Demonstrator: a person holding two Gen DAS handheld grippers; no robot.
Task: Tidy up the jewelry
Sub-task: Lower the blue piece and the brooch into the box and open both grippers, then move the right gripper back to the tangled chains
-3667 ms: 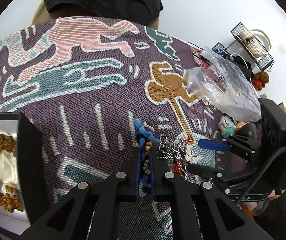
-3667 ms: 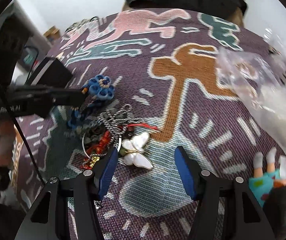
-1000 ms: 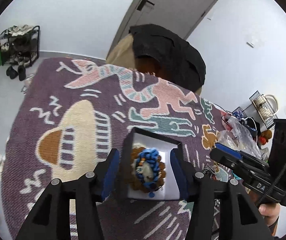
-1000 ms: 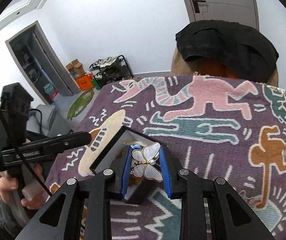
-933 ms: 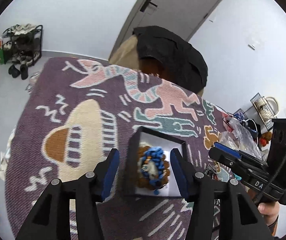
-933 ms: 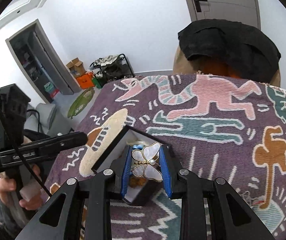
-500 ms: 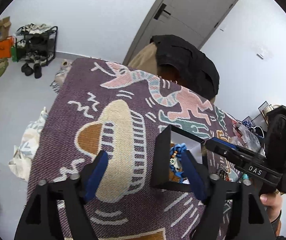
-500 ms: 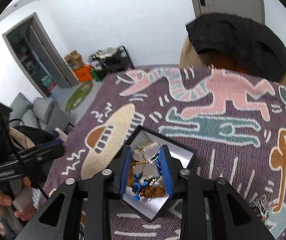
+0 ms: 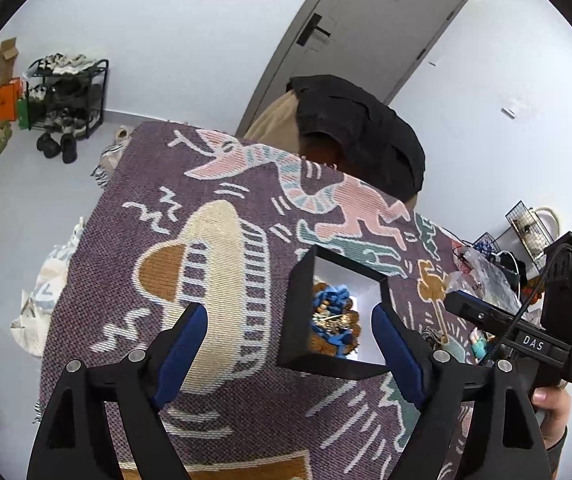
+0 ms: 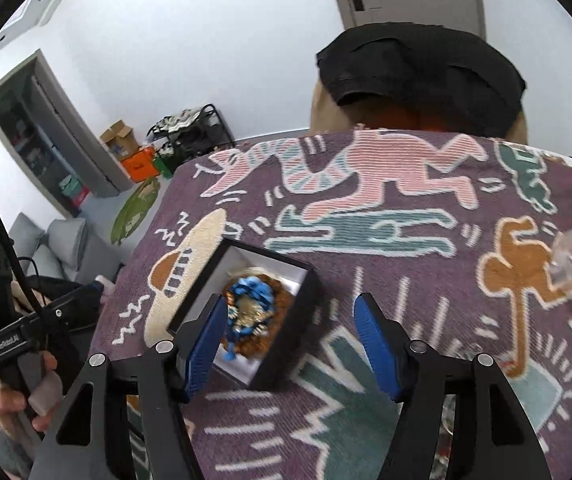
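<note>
Right wrist view: right gripper [image 10: 290, 334] jaws are opening, empty, above the black box [image 10: 286, 364] holding the jewelry [image 10: 251, 312]; left gripper [image 9: 292, 346] likewise opening. Withdraw straight, avoiding the box's rim.

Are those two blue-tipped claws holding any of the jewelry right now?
No. The left gripper and right gripper are both empty, jaws opening; the jewelry lies in the black box.

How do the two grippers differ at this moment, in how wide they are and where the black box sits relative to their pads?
The left gripper is spread wider than the right gripper. The black box appears between the left gripper's pads, but in the right wrist view it sits off towards the right gripper's left pad. Both are opening, with blue pads, and neither holds anything.
</note>
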